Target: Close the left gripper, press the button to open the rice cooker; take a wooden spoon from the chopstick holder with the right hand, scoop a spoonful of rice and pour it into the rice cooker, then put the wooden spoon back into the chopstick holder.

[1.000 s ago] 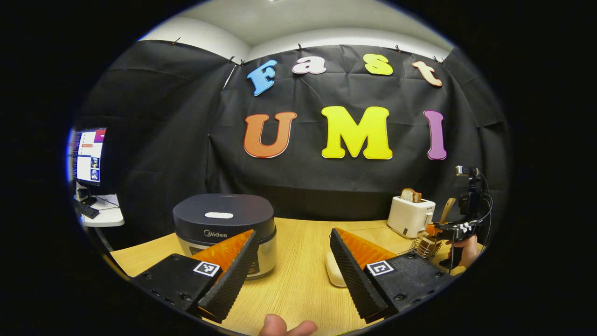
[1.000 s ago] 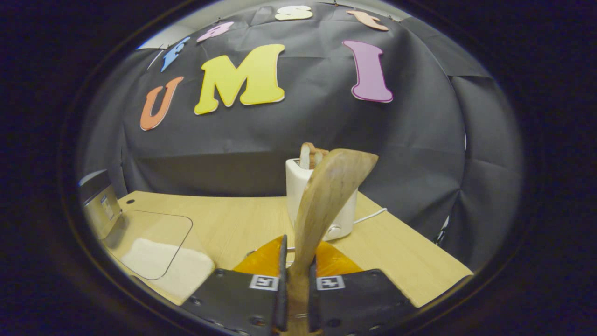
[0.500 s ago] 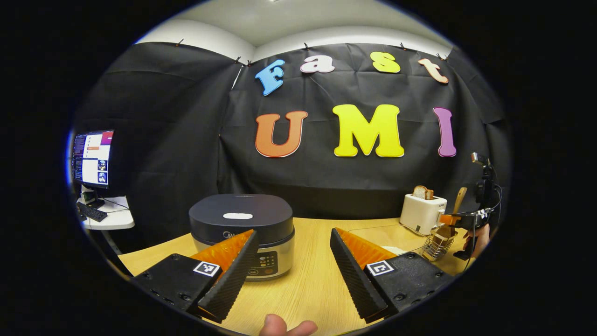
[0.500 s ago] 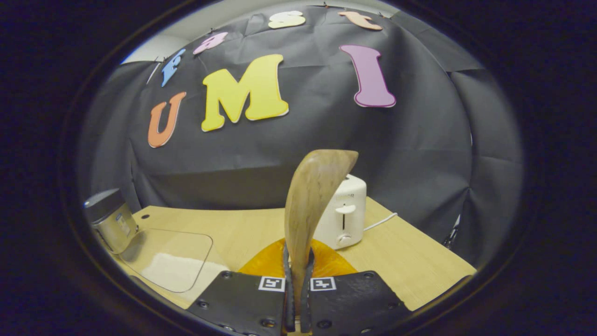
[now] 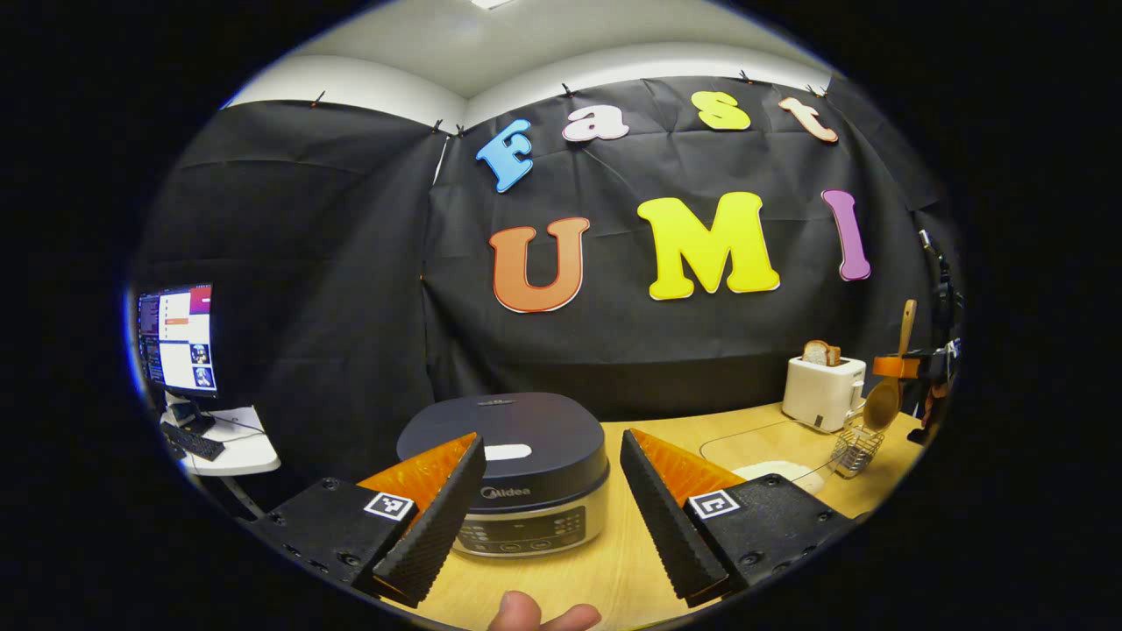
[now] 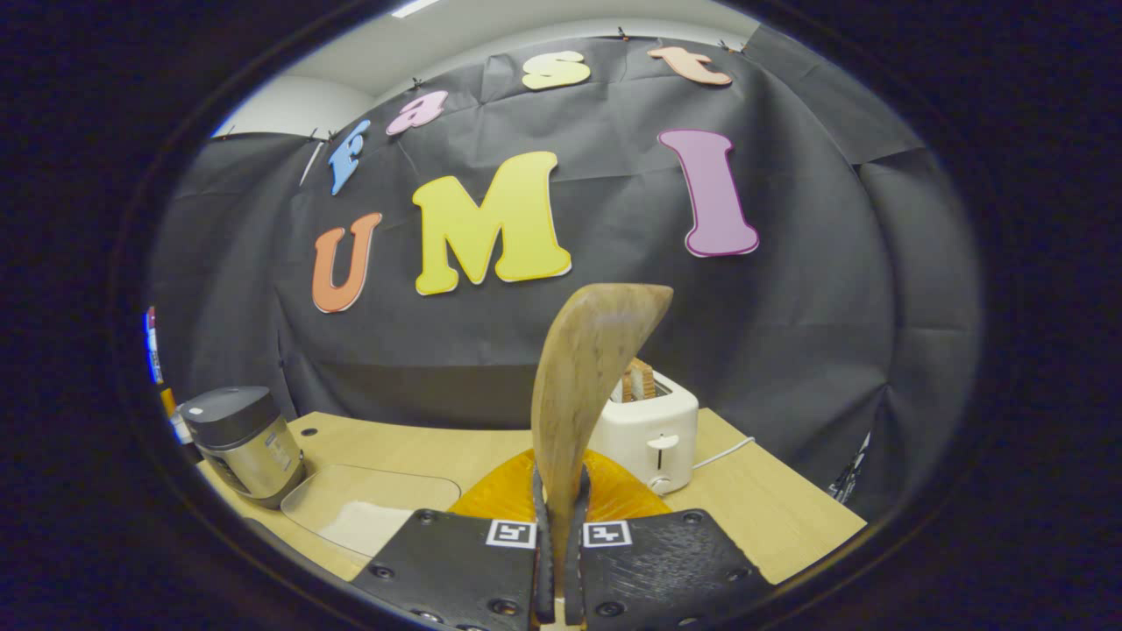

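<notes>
Wooden spoon (image 6: 585,377) pinched upright in the right gripper (image 6: 557,561), clear of the wire chopstick holder (image 5: 855,449).

Both fingers of the right gripper press on the spoon's handle, its bowl rising ahead of the white toaster (image 6: 653,429). The left gripper (image 5: 550,504) hangs with its fingers spread wide, the closed rice cooker (image 5: 513,469) just ahead between them on the table (image 5: 614,561).

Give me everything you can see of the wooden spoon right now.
The wooden spoon is pale, grainy wood with a broad rounded blade and a narrower handle. The right gripper is shut on it, both fingers pressing the shaft, with the wide end standing upright ahead of the camera. In the left gripper view it hangs bowl-down above the wire chopstick holder, clear of the basket, beside the toaster. No rice shows on it.
</notes>
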The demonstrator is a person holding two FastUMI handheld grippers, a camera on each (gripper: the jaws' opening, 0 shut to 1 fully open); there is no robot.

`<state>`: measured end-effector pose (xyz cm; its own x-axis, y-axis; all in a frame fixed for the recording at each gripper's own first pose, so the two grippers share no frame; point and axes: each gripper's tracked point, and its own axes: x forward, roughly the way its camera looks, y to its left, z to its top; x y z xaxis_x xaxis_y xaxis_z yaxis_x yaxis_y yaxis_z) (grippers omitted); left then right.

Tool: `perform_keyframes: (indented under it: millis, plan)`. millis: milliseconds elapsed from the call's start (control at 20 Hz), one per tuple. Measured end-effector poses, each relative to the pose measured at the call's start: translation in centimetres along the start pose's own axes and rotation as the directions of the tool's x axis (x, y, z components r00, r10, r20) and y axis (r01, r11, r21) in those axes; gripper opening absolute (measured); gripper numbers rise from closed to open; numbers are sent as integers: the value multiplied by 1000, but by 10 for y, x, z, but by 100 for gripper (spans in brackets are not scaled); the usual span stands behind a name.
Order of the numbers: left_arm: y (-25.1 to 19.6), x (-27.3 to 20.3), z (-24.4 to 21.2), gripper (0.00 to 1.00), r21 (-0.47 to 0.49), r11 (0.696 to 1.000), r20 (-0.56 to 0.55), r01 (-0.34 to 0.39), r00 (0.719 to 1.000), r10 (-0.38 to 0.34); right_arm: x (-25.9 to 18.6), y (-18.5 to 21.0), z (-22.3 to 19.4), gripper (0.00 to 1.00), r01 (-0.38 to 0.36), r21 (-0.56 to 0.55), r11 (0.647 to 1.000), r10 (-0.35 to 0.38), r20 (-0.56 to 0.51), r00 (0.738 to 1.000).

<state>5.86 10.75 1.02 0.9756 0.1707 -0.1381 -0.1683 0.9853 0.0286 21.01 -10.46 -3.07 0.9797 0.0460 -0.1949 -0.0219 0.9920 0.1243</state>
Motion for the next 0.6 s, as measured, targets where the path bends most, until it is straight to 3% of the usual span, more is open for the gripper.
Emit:
perform_keyframes:
  millis: [200, 250, 400, 450, 600]
  plan:
    - [4, 22, -6, 94, -39, 995, -141, 94, 985, -99, -21, 9, 9, 5, -36, -16, 999, 36, 18, 999]
    - [10, 27, -7, 82, -37, 995, -179, 88, 979, -93, -27, 14, 11, 5, -55, -19, 998, 56, 20, 998]
    - [31, 40, -10, 73, -30, 998, -284, 50, 957, -57, -45, 32, 14, 5, -117, -34, 993, 117, 27, 993]
    - [31, 43, -12, 72, -37, 998, -322, 57, 944, -66, -50, 39, 15, 5, -135, -43, 990, 136, 29, 990]
    - [23, 49, -27, 43, -98, 991, -481, 87, 868, -123, -60, 60, 6, 5, -211, -40, 977, 211, -2, 977]
